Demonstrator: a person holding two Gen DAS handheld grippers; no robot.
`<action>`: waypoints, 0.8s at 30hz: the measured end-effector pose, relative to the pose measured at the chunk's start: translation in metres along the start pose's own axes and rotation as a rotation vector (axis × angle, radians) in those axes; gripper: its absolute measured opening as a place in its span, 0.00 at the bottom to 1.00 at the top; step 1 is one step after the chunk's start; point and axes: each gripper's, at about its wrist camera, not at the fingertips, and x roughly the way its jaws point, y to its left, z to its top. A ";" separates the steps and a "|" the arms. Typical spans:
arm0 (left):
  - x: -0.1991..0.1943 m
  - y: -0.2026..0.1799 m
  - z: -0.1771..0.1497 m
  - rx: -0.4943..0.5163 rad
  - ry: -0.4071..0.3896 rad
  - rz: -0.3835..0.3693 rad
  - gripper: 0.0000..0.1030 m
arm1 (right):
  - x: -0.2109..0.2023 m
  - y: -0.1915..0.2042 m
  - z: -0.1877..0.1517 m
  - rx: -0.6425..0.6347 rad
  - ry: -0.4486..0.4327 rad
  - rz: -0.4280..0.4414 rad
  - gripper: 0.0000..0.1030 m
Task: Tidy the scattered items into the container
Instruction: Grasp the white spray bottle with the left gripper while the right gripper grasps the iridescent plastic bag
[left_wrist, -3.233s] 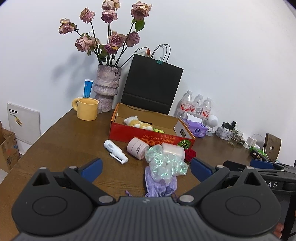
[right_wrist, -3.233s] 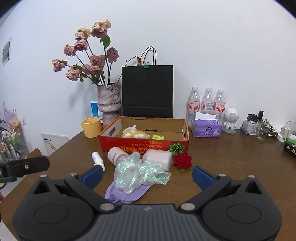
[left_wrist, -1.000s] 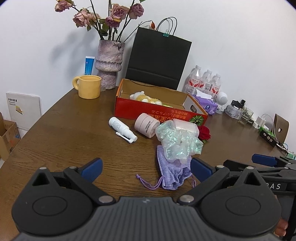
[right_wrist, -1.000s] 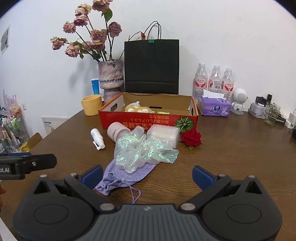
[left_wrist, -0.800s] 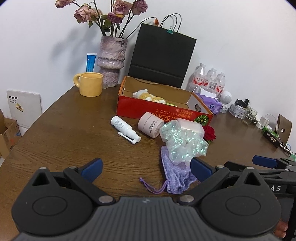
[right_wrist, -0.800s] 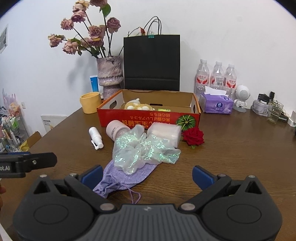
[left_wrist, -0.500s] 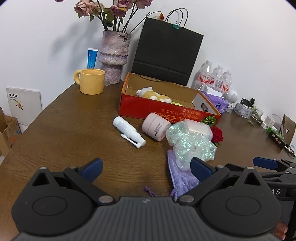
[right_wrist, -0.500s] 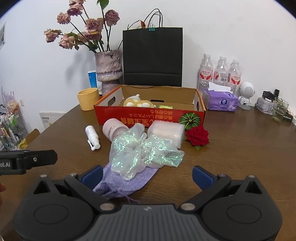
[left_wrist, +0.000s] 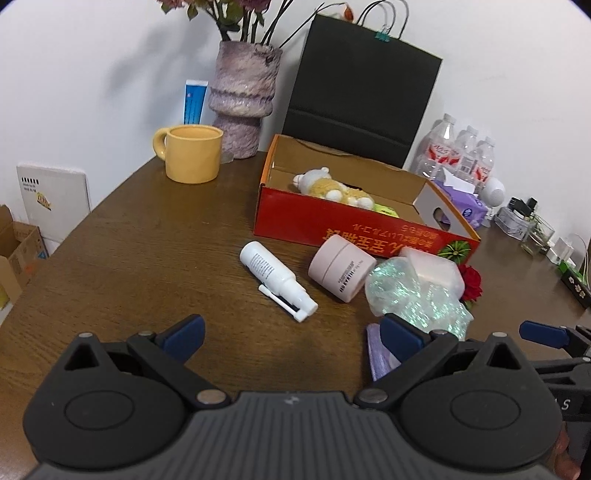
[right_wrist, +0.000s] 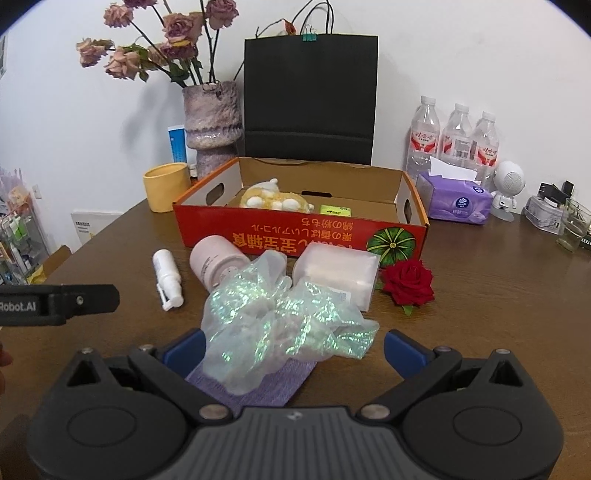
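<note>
Hovering right tongs (right_wrist: 293, 345) (jaws wide) over iridescent bag (right_wrist: 284, 321).

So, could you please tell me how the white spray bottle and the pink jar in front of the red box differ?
The white spray bottle is slim and long with a thin nozzle; the pink jar is short and wide with no nozzle. The bottle is white with small dark print along its side, the jar pale pink with a dark label. The bottle lies apart from the other items; the jar meets the iridescent wrap. Both lie on their sides on the table, outside the red box.
</note>
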 end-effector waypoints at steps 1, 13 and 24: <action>0.005 0.001 0.003 -0.004 0.007 0.001 1.00 | 0.003 0.000 0.002 0.002 0.000 -0.001 1.00; 0.060 0.011 0.029 -0.039 0.068 0.047 1.00 | 0.047 0.006 0.015 0.009 0.025 0.009 1.00; 0.116 0.018 0.035 -0.046 0.107 0.111 1.00 | 0.082 -0.009 0.001 0.124 0.017 0.077 0.91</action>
